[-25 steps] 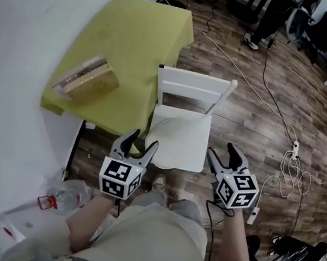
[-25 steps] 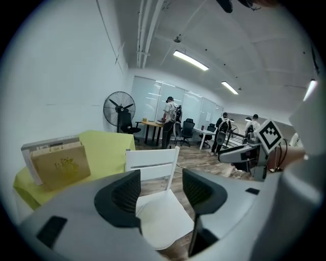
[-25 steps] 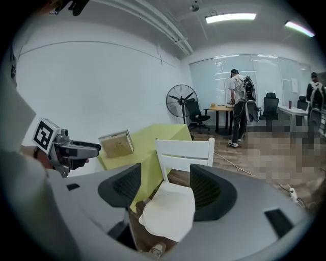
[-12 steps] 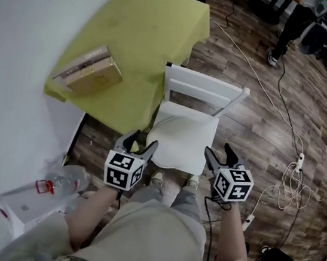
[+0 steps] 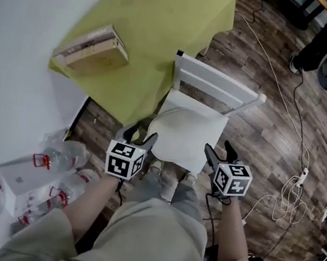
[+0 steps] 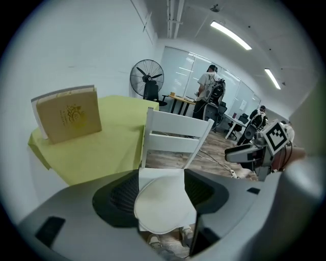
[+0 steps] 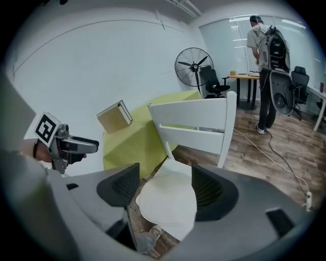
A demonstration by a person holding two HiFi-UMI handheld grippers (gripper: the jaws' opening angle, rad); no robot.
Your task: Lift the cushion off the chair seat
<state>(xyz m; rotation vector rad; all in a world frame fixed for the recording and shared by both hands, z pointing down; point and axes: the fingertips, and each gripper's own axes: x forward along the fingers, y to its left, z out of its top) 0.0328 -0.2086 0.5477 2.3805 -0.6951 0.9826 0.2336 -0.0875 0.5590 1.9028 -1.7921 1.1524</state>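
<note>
While the left gripper [image 5: 140, 136] and right gripper [image 5: 219, 149] are dropping toward the cushion [image 5: 187, 135], their empty jaws are spreading, apparently readying the grasp.

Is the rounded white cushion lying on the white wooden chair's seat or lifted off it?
On the seat. The rounded white cushion lies flat on the white wooden chair in every view.

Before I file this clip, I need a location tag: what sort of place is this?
Probably an open-plan office: a desk with an office chair, a standing fan, and ceiling strip lights.
</note>
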